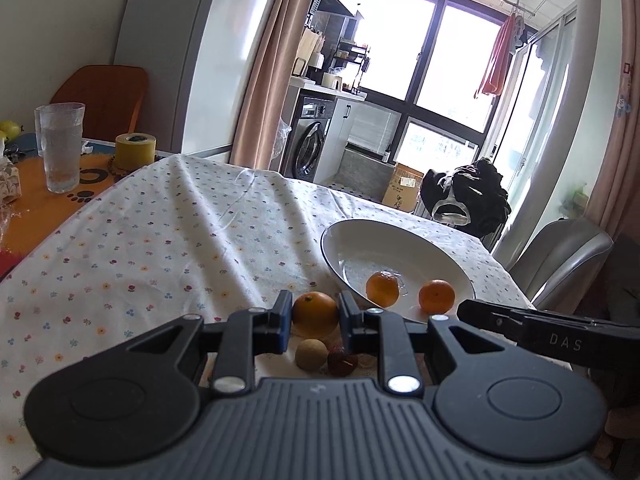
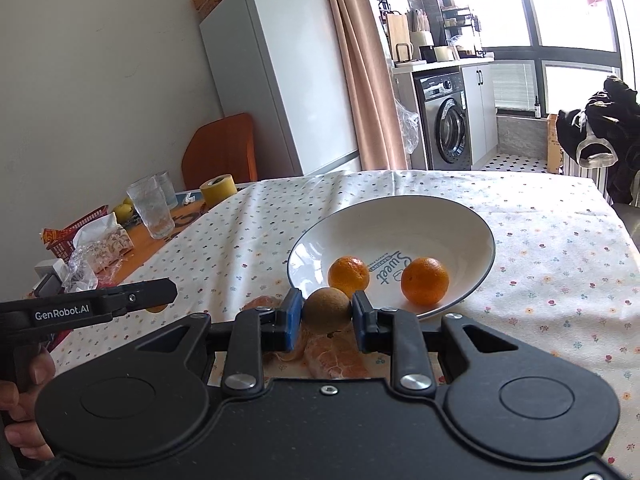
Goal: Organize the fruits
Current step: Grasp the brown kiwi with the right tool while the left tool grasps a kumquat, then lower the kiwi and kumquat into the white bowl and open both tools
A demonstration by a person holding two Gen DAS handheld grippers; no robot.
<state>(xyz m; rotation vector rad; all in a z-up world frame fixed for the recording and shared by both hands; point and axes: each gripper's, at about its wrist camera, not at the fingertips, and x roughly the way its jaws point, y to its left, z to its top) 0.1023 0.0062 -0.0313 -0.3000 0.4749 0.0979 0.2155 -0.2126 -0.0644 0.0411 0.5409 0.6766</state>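
Two oranges (image 2: 425,281): I see both inside the white bowl (image 2: 472,222), near the table's right edge.
Left gripper (image 1: 314,320): level, fingers narrowly bracketing an orange (image 1: 315,312); grip unclear.
Right gripper (image 2: 327,314): level, clamping the kiwi (image 2: 327,309) at the bowl's near rim; long axis unclear.

Both hand-held grippers: left hand-held gripper (image 1: 313,314), right hand-held gripper (image 2: 327,312), fingers partly apart
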